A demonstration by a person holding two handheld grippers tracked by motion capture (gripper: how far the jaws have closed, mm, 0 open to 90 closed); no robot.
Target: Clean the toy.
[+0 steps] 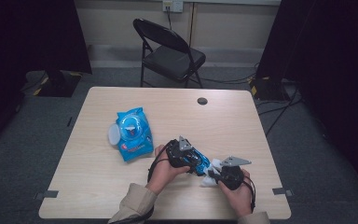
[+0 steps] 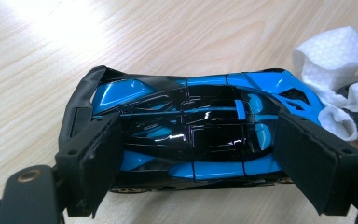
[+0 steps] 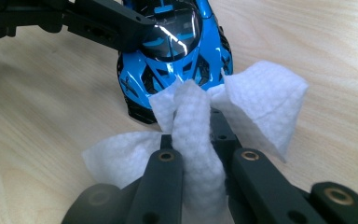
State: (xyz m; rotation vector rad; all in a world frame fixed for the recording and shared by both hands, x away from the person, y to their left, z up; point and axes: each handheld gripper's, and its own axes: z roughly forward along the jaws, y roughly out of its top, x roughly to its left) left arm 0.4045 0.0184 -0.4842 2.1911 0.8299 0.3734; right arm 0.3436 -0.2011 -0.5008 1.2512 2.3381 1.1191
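Toward five o'clock on the tabletop [image 1: 98,196], near its front edge, sits a glossy blue-and-black toy car [image 1: 199,161], clamped across its length by the left gripper [image 2: 193,154], jaws wide but pressing on both ends. At the car's nose, the right gripper [image 3: 193,116], jaws closed on a bunched white wipe [image 3: 196,140]. Likely risks: wipe slipping from the pinch under hard rubbing, or car twisting out of the clamp on that slick bodywork. Over at ten o'clock from the car, an opened blue wipe pack [image 1: 133,133].
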